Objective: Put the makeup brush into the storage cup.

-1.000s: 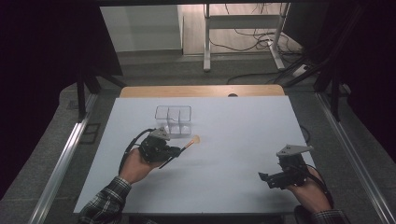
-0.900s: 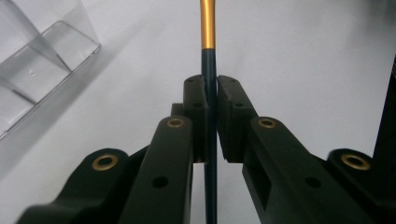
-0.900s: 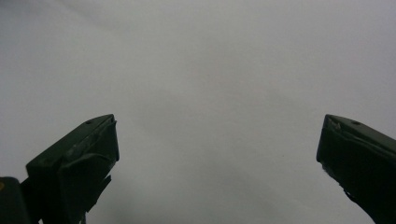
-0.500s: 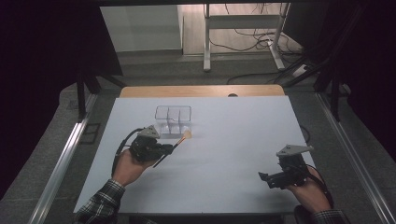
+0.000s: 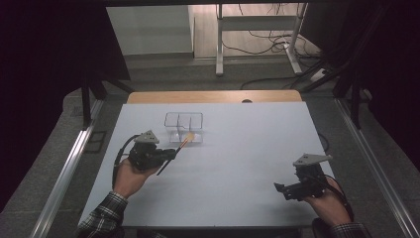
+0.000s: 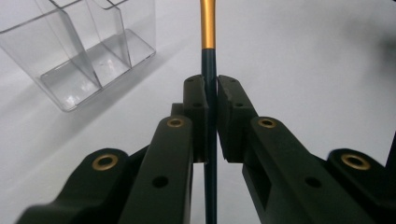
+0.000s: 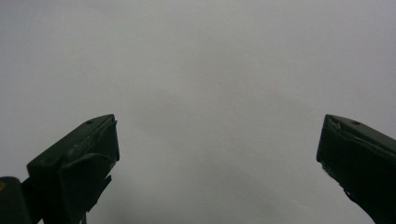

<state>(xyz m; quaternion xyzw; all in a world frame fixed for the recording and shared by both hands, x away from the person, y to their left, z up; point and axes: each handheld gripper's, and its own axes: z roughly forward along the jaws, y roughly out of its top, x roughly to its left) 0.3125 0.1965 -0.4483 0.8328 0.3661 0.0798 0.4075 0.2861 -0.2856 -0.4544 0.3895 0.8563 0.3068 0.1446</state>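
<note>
My left gripper (image 6: 210, 88) clamps a thin stick (image 6: 208, 56): dark shaft, orange-gold far section. Its long axis runs straight out between the jaws, pointing at the clear divided box (image 5: 183, 127), orange end (image 5: 187, 138) at the box's near wall. My right gripper (image 5: 280, 188) rests wide apart, empty, over the white table (image 5: 237, 148).

one clear organizer (image 5: 183, 127) with perhaps three compartments, one slim black-and-gold stick (image 6: 208, 56), two hand-held grippers, left (image 5: 172, 153) and right (image 5: 280, 189), one white tabletop (image 5: 237, 163).
</note>
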